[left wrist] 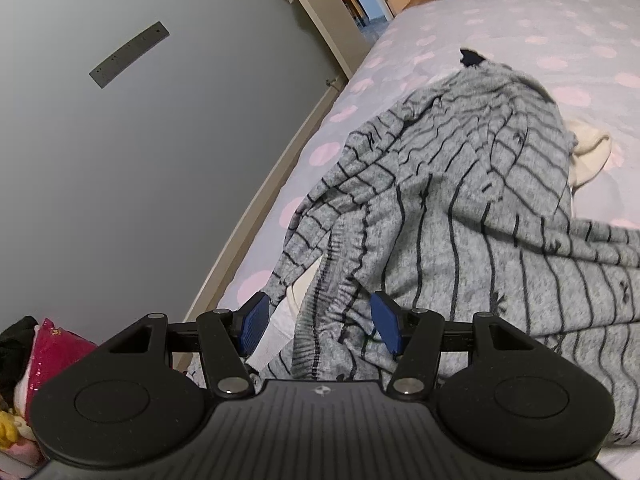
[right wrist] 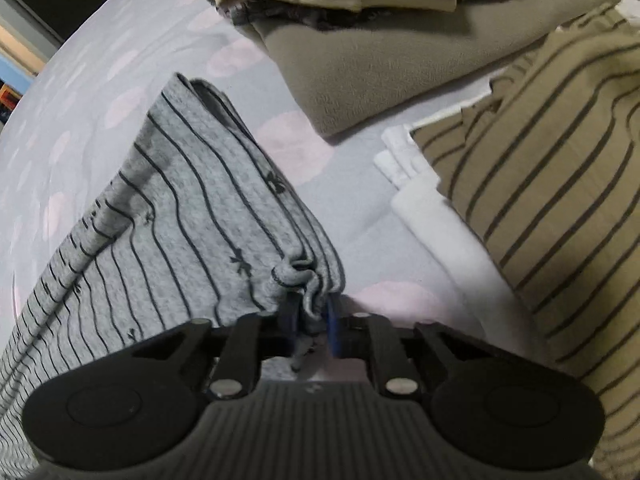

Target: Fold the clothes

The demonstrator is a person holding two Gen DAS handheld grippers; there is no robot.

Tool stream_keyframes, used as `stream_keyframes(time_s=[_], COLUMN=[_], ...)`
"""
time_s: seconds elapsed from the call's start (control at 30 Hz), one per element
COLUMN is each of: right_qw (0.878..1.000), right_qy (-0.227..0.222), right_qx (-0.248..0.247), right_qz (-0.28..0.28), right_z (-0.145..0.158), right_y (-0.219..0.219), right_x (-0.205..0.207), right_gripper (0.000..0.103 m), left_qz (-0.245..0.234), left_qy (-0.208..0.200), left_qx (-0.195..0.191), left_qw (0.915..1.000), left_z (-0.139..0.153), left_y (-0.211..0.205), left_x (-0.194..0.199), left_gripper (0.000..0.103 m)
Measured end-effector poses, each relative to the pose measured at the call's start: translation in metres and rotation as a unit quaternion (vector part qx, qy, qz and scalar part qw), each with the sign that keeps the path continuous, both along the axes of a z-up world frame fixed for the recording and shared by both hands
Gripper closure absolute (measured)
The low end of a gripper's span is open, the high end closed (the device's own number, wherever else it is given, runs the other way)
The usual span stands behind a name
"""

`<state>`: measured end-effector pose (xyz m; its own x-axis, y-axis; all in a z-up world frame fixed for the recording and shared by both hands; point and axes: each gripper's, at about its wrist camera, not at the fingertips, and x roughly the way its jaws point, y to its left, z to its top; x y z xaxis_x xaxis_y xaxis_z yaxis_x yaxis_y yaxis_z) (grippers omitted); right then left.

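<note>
One bed [left wrist: 500, 28] fills both frames, folded stacks [right wrist: 400, 40] upper right of mine. Grey striped garment [left wrist: 460, 220] sprawls rumpled mid-frame. My right gripper [right wrist: 312, 312] pinches its bunched edge; my left gripper [left wrist: 320, 320] gapes wide over a hem. Mid-fold, I judge: left should close there next.

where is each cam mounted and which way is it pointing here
Left wrist: sits on the left gripper, looking along its open fingers over the grey striped garment on the bed toward a wall and doorway; only the gripper shows.
Right wrist: sits on the right gripper, shut on a bunched edge of that garment, facing folded clothes; only the gripper shows.
Shared: the garment and the dotted bed.
</note>
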<state>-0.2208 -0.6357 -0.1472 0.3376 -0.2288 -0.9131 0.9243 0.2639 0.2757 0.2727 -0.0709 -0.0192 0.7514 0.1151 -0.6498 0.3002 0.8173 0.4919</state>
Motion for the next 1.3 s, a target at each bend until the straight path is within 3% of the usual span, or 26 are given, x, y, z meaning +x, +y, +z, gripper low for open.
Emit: stream_keyframes(time_s=[0.2,0.4,0.67,0.87,1.1,1.3], right_qw=[0.997,0.989,0.973,0.955,0.930,0.898], right_qy=[-0.066,-0.123,-0.163,-0.193,-0.160,-0.116], right_qx=[-0.018,-0.040,-0.039,-0.025,0.001,0.024], right_qz=[0.021,0.075,0.161,0.224,0.331,0.424], right_z=[0.058,0.112,0.154,0.174,0.142,0.106], right_y=[0.018,0.062,0.139,0.200,0.288,0.363], right_x=[0.026,0.081,0.176,0.254,0.306,0.344], right_gripper=[0.090,0.090,0.090,0.090,0.090,0.090], left_qz=[-0.021,-0.051,-0.085,-0.081,-0.060,-0.075], left_qy=[0.025,0.067,0.121,0.153,0.174,0.234], left_qx=[-0.070,-0.150,-0.221,-0.256,-0.291,-0.284], left_qw=[0.9970,0.9851,0.9639,0.9510,0.9390,0.9267], left_z=[0.015,0.029,0.036,0.032,0.027,0.002], left_y=[-0.003,-0.011,-0.019,-0.005,0.022,0.028], left_x=[-0.008,-0.016,-0.023,-0.014,0.002,0.000], left_gripper=[0.048,0.054,0.079,0.091,0.091,0.091])
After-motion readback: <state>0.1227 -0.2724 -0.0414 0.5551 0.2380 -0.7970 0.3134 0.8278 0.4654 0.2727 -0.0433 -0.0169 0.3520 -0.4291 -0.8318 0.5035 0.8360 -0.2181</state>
